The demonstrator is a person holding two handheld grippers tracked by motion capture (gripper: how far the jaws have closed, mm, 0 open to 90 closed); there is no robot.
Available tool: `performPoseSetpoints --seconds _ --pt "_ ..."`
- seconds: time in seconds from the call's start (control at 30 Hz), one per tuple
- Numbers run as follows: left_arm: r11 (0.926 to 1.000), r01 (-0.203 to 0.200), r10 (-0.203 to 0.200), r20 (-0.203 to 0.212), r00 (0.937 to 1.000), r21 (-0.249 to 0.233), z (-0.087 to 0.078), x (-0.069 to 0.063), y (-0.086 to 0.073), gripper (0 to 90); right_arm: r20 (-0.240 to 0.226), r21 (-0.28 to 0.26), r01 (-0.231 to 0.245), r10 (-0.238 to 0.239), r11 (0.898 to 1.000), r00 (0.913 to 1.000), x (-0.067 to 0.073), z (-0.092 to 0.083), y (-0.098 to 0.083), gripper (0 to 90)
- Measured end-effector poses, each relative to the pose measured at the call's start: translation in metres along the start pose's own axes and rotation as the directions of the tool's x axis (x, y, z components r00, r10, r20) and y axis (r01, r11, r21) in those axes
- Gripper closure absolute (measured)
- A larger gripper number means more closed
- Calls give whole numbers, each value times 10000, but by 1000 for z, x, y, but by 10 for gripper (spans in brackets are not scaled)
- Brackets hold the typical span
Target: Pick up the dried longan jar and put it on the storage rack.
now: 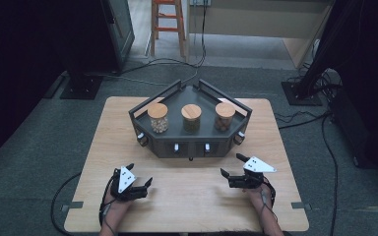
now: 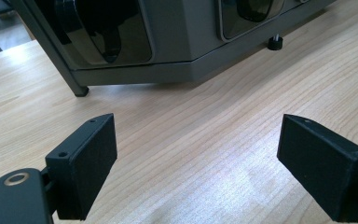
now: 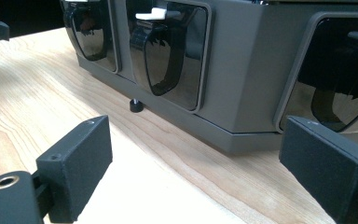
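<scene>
- Left claw (image 1: 140, 176) rests low over the table (image 1: 187, 196), jaws spread wide with nothing but bare wood between them; in its own view the pads (image 2: 86, 161) stand far apart.
- Right claw (image 1: 231, 164) sits at the same depth, well apart from the left one, jaws also wide and empty; one pad (image 3: 77, 161) shows at the lower left of its view.
- Ahead of both claws, near but not touching, stands the grey rack (image 1: 190, 142). From the right claw its front is close, with glossy dark windows (image 3: 168, 51) and a small black foot (image 3: 136, 105) on the wood.
- From the left claw, the rack's corner (image 2: 135, 70) lies ahead and slightly left.
- Beyond, on top of the rack, three jars with wooden lids stand in a row: left jar (image 1: 158, 118), middle jar (image 1: 191, 118), right jar (image 1: 224, 116).
</scene>
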State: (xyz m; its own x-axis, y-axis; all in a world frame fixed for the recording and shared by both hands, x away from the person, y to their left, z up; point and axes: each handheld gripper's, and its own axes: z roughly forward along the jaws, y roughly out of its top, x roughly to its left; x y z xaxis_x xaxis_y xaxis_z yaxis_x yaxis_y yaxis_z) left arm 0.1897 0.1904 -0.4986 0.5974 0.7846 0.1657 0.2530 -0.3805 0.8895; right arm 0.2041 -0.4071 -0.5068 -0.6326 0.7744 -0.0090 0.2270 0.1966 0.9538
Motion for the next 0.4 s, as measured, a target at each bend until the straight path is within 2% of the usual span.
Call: performPoseSetpoints --seconds 0.3,0.4 --pt "10000 61 -61 0 10000 -39 -1 0 -1 118 -40 -77 -351 351 9994 9994 -4 -1 -2 93" --pt "9992 385 -384 180 9991 -81 -1 4 -1 118 -140 -296 -746 743 9968 9971 -9 -3 -5 92"
